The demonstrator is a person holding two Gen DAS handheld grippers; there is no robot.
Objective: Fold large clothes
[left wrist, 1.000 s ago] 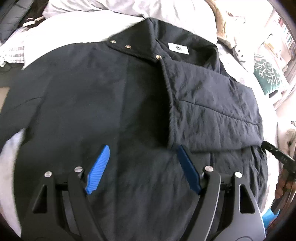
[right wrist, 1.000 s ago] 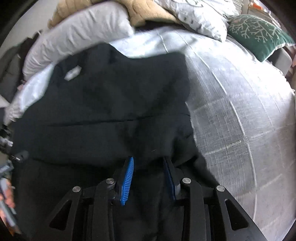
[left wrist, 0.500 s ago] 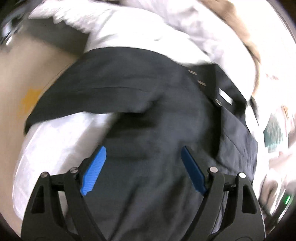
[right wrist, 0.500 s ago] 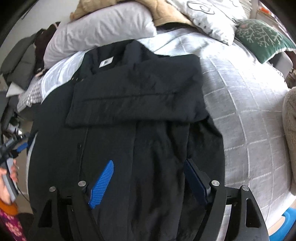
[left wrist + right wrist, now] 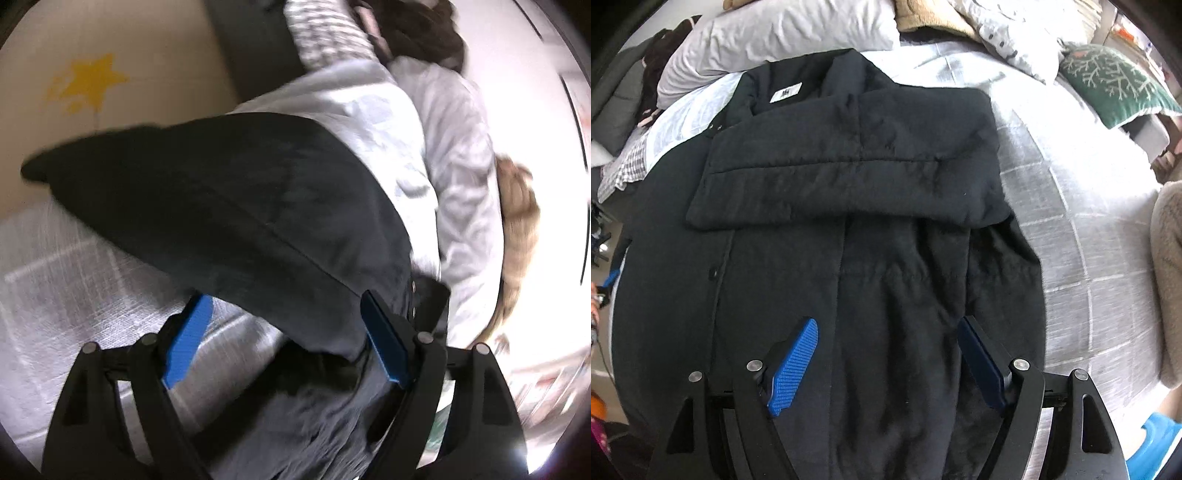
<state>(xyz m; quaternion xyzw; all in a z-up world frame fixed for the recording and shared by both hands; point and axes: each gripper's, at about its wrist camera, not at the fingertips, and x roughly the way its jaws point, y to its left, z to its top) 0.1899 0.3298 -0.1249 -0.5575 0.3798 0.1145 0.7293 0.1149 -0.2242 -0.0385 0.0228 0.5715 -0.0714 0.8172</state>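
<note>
Jaws of my right gripper [image 5: 886, 363], pinched a second ago, now gape over the coat [image 5: 827, 229], while my left gripper [image 5: 284, 338], closing slightly yet empty, has swung to the coat's sleeve [image 5: 207, 192].

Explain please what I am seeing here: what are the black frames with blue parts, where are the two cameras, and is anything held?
These are two hand-held grippers, no robot arm; each carries a wide-angle camera looking along its own two fingers. The right-hand camera shows the right gripper above a black coat spread on a bed's pale checked cover, one sleeve already folded across the chest. Pillows and a green cushion lie beyond. The left-hand camera, blurred, shows the left gripper over the coat's other sleeve, which reaches out to the bed's edge. The left jaws are closing slightly but press on nothing. Neither gripper holds anything.
</note>
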